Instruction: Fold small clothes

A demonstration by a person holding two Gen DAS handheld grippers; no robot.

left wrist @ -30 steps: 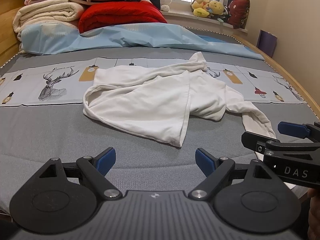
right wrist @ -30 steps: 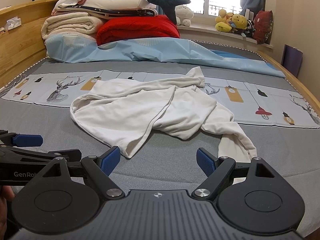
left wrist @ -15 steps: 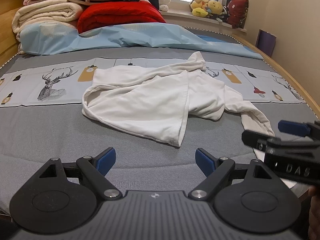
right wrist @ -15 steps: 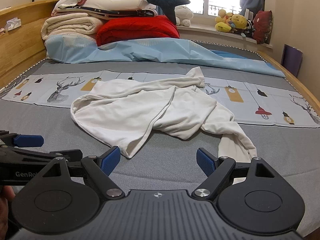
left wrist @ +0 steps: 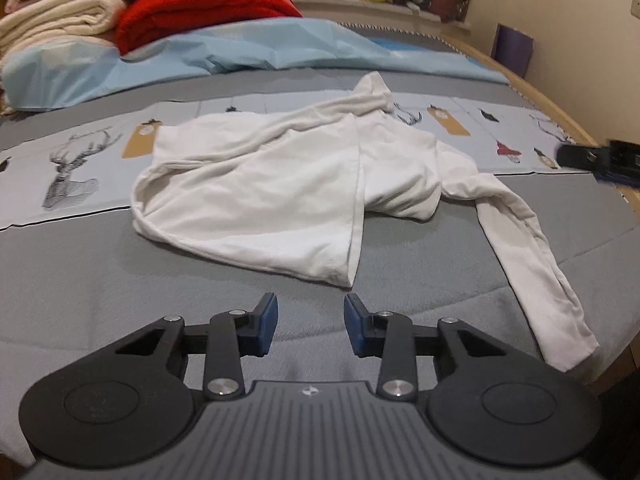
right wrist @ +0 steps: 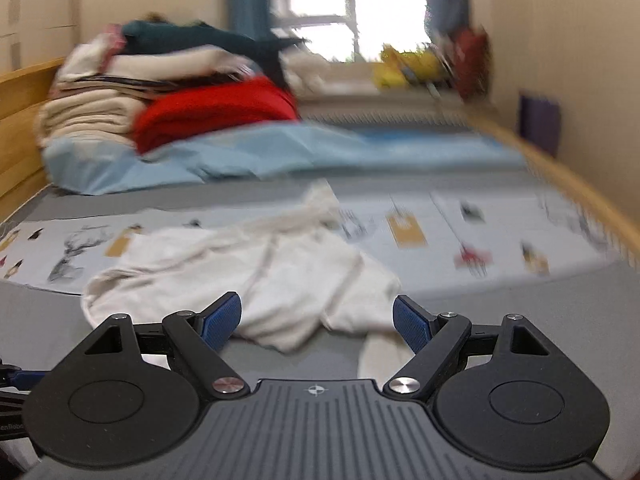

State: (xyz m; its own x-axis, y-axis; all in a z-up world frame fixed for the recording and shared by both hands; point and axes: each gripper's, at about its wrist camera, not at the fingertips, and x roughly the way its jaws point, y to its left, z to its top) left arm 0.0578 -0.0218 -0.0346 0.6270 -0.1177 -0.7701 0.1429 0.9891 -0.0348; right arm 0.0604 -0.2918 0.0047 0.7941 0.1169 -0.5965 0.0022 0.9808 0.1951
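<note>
1. The white long-sleeved top (left wrist: 288, 200) is lying crumpled on the grey bed (left wrist: 80, 280), with one sleeve (left wrist: 528, 264) trailing toward the bed's near right edge.
2. The left claw (left wrist: 310, 322) is hovering just short of the top's nearest hem corner (left wrist: 344, 276); that corner is sitting straight ahead of the claw, slightly beyond its tips and not between them.
3. Its jaws have just been closing and are now standing partly spread, with only bare bedcover showing in the gap.
4. The right claw (right wrist: 318, 318) is hanging wide open over the garment's right side, and the sleeve's upper part (right wrist: 380, 354) is lying just below and ahead of it; nothing is being pinched.
5. The sleeve's long axis is running from the body of the top down toward the near right.
6. Judging by this layout, the left claw is nearer the hem and the right nearer the sleeve, so each is likely taking its own side.
</note>
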